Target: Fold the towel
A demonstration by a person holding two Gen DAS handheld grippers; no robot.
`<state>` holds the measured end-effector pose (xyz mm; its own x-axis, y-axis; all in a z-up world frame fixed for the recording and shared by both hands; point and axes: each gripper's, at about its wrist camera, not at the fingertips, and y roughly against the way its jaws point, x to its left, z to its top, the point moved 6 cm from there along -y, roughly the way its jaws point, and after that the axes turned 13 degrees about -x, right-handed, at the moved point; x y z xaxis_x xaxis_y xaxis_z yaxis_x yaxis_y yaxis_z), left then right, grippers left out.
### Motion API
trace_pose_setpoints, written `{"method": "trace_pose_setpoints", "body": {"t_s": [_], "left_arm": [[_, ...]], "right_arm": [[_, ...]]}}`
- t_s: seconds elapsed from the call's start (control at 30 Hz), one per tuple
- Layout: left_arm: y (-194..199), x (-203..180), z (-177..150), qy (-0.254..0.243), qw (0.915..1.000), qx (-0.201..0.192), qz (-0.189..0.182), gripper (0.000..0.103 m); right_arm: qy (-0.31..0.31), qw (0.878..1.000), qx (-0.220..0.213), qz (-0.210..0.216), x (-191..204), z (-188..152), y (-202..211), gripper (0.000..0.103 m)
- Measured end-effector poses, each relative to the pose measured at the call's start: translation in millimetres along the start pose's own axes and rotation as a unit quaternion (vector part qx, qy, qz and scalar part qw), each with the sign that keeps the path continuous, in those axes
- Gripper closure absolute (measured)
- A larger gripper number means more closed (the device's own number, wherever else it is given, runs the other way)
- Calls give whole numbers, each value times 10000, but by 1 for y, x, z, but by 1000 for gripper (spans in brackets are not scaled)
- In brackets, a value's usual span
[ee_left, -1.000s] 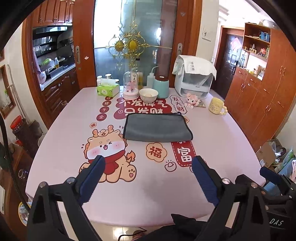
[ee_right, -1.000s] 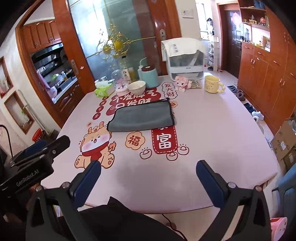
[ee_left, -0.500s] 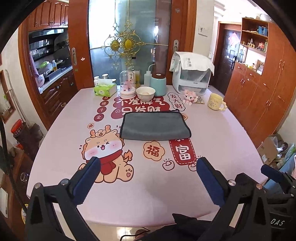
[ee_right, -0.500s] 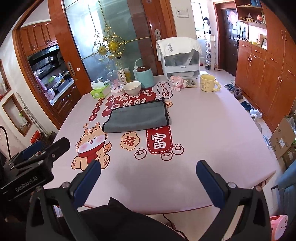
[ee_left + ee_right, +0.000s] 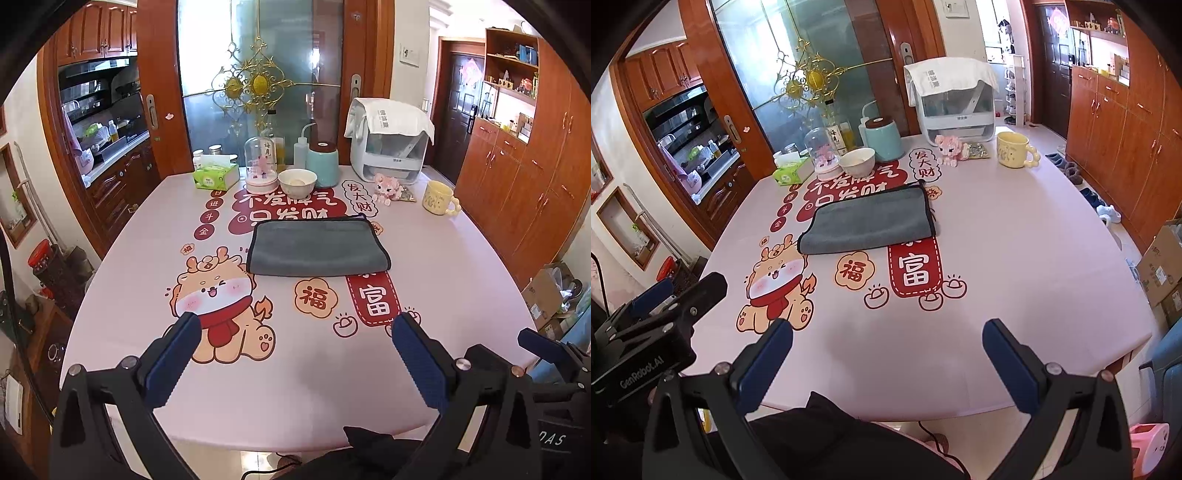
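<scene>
Beyond open hand-held gripper (image 5: 295,325): towel (image 5: 317,247), well apart.

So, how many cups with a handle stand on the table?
1: the yellow mug at the far right of the table, beyond the grey towel. None seems hidden.

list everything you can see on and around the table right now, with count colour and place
towel: 1, grey, folded flat at mid table
table: 1, pink cover with red and cartoon prints
bowl: 1, white, behind the towel
glass dome: 1, clear on a pink base, left of the bowl
tissue box: 1, green, far left of the row
canister: 1, mint with dark lid, right of the bowl
squeeze bottle: 1, white, behind the bowl
appliance: 1, white, cloth-covered, far edge
plush toy: 1, pink, before the appliance
mug: 1, pale yellow, far right
left gripper: 1, black, blue pads, open, near edge
right gripper: 1, same, open
</scene>
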<state>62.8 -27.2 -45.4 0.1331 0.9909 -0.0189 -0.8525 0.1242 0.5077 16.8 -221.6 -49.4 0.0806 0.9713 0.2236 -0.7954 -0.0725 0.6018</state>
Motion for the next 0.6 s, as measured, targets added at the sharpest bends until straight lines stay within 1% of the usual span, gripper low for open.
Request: {"method": "trace_pose_setpoints", "body": {"t_s": [0.6], "left_arm": [[1, 4, -6, -40, 10000, 52, -33, 1]], "right_arm": [[19, 10000, 69, -37, 2, -6, 2, 0]]}}
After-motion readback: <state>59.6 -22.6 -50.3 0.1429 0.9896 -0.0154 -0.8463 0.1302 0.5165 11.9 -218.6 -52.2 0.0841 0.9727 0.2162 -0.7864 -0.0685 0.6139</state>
